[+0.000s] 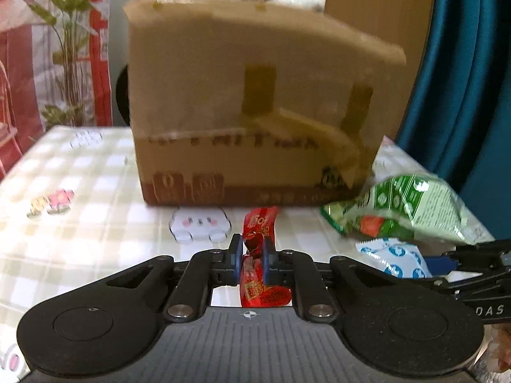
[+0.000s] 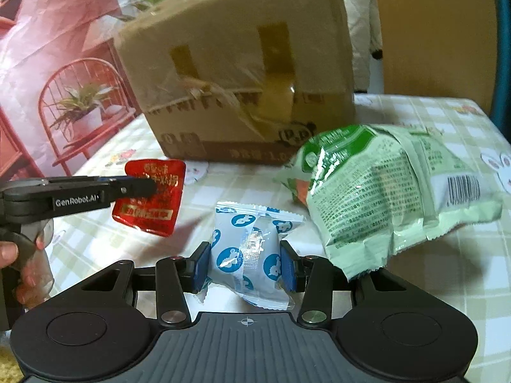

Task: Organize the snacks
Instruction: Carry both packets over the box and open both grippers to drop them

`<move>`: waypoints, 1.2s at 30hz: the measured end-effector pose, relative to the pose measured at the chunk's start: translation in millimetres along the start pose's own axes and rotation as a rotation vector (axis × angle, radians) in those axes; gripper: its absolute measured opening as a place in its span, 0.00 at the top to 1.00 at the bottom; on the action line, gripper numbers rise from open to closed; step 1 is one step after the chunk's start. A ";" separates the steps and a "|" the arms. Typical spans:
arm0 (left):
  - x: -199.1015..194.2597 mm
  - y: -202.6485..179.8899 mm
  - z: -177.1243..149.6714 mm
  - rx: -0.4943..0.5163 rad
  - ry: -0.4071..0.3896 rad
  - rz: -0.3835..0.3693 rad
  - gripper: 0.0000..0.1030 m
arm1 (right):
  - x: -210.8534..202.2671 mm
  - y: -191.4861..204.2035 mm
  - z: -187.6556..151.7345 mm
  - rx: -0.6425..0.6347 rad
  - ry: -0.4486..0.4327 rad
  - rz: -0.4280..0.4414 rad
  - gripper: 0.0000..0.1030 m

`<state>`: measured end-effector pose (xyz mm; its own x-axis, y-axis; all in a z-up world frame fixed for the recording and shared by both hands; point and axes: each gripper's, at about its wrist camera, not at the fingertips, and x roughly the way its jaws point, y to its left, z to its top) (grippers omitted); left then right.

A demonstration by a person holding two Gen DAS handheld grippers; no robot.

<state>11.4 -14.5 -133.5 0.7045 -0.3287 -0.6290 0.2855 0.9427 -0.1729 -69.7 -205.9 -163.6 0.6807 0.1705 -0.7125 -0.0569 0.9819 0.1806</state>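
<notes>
Nothing looks boxed yet: the left gripper pinches the red packet, the right gripper brackets the blue pack without clearly clamping it, the green bag lies right of centre, and the box waits at top centre.

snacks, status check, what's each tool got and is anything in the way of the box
Left tool shut on red packet, lifted. Right tool closing around blue-white packet on the table. Green bag lies right of cardboard box; box front unobstructed.

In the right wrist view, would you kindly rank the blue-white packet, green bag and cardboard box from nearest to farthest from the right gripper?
1. Blue-white packet: between the right gripper fingers.
2. Green bag: just right, ahead.
3. Cardboard box: farthest, at the back.
</notes>
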 end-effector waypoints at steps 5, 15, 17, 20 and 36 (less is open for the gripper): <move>-21.0 7.6 21.4 -0.014 -0.088 0.010 0.88 | -9.7 6.8 15.0 -0.011 -0.043 0.022 0.60; -53.7 14.7 70.8 -0.024 -0.246 -0.004 0.87 | -40.3 25.5 64.5 -0.078 -0.190 0.071 0.60; -59.1 14.3 81.2 -0.024 -0.277 -0.007 0.87 | -47.4 28.9 77.2 -0.101 -0.229 0.072 0.60; -64.5 15.8 100.7 -0.013 -0.327 -0.014 0.87 | -57.2 29.7 99.8 -0.137 -0.286 0.067 0.60; 22.4 5.3 217.4 0.005 -0.336 -0.023 0.87 | 7.3 -12.3 239.2 -0.173 -0.325 -0.115 0.60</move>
<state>170.0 -29.5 16.3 0.8722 -0.3517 -0.3399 0.3067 0.9346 -0.1800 110.7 -236.5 -8.8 0.8841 0.0505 -0.4646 -0.0703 0.9972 -0.0253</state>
